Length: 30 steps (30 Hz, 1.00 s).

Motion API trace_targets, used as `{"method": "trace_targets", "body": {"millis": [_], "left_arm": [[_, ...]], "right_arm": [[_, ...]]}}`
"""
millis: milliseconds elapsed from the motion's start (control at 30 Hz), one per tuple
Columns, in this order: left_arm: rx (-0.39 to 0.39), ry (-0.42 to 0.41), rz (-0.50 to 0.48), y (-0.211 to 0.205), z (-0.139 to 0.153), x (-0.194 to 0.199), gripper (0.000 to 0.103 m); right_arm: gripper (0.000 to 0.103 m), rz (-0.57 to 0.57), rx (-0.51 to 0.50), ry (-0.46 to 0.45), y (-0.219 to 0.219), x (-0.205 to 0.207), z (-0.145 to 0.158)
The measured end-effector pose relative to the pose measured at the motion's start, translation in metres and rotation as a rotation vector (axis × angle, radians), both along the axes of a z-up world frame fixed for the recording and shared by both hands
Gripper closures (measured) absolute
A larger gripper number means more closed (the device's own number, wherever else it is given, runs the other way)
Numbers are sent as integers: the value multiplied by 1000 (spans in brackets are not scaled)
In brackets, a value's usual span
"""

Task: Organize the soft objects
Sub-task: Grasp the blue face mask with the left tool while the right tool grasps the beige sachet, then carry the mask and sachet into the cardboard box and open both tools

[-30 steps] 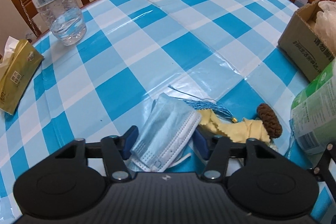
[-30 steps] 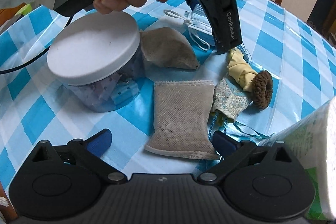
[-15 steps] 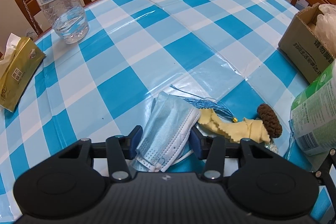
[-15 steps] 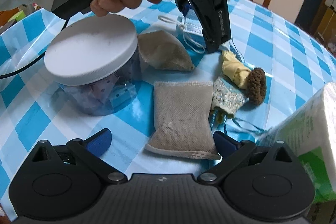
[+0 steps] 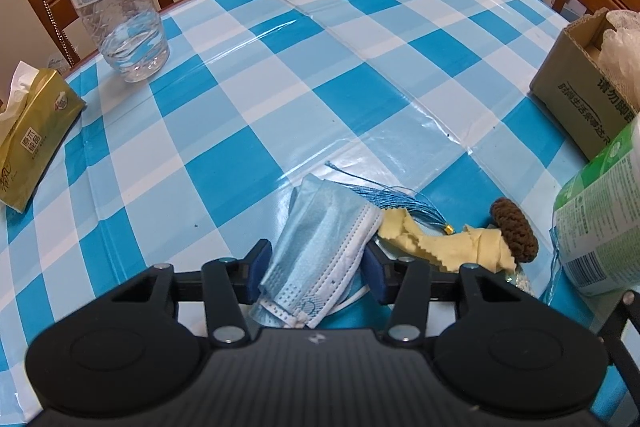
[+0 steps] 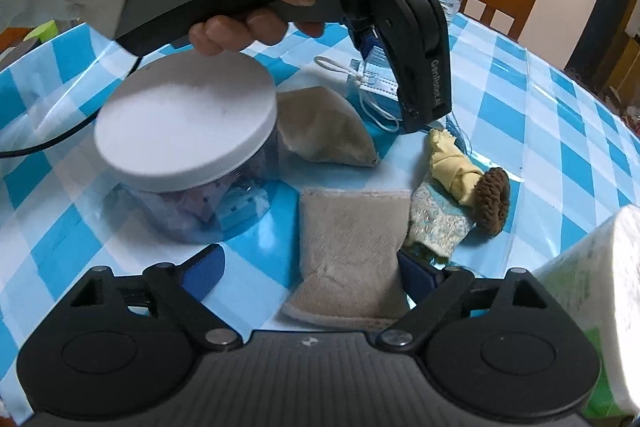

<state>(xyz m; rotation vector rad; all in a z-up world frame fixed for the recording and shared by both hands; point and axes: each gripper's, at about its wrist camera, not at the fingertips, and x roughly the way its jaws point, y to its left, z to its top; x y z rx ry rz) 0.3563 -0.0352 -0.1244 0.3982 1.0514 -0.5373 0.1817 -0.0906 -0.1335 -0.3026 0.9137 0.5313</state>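
Tongs meet cloth on a blue-checked worktop (image 5: pixel 280 75), where a person sorts soft things with a tool in each hand. The left tongs (image 5: pixel 316 267) are clamped on a crumpled blue face mask (image 5: pixel 320 235), its ear loops trailing beneath; in the right wrist view the mask hangs from those pads just clear of the cloth. The right tongs (image 6: pixel 308 267) stand apart, their jaws having just been closing a little, with a beige fabric pouch (image 6: pixel 348 251) lying flat between them, only the right pad at its edge. A second beige pouch (image 6: pixel 324 131) rests beside a white-lidded clear jar (image 6: pixel 184 123), and a small rag doll (image 6: pixel 460 187) with brown yarn hair lies just right of the flat pouch.

The step in hand appears to be taking the pouch while the mask is held. Done well, the right pads would likely drop level with the pouch's side seams and squeeze its middle, staying clear of the doll's glittery skirt. The mask's loose loops could snag nearby things, so a slow lift seems wise.
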Motion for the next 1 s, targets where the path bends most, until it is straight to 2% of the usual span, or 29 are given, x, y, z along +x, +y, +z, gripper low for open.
{"method": "trace_targets", "body": {"millis": [167, 267, 467, 500, 567, 600, 667, 733, 767, 800, 1000], "left_arm": [[-2, 1, 2, 0, 0, 0, 53], [0, -1, 1, 0, 0, 0, 50], [2, -8, 1, 0, -1, 2, 48], [3, -10, 2, 0, -1, 2, 48], [2, -11, 2, 0, -1, 1, 50], [0, -9, 1, 1, -1, 1, 54], [-7, -5, 3, 2, -1, 2, 57], [-13, -4, 4, 2, 0, 1, 65], [-14, -5, 3, 1, 0, 1, 73], [-18, -4, 0, 1, 0, 1, 75], [-19, -10, 2, 2, 5, -3, 79]], "right_arm": [[16, -2, 26, 15, -3, 11, -3], [17, 17, 35, 15, -4, 8, -3], [17, -14, 37, 10, -6, 11, -6], [19, -17, 35, 10, -6, 11, -6], [29, -30, 40, 2, -8, 11, -5], [33, -36, 41, 1, -10, 12, -4], [47, -54, 41, -2, -14, 12, -2], [51, -65, 45, 2, -17, 13, -1], [53, -70, 49, 7, -18, 14, -1], [54, -72, 49, 8, -18, 14, -1], [65, -62, 32, -2, -16, 10, 4]]}}
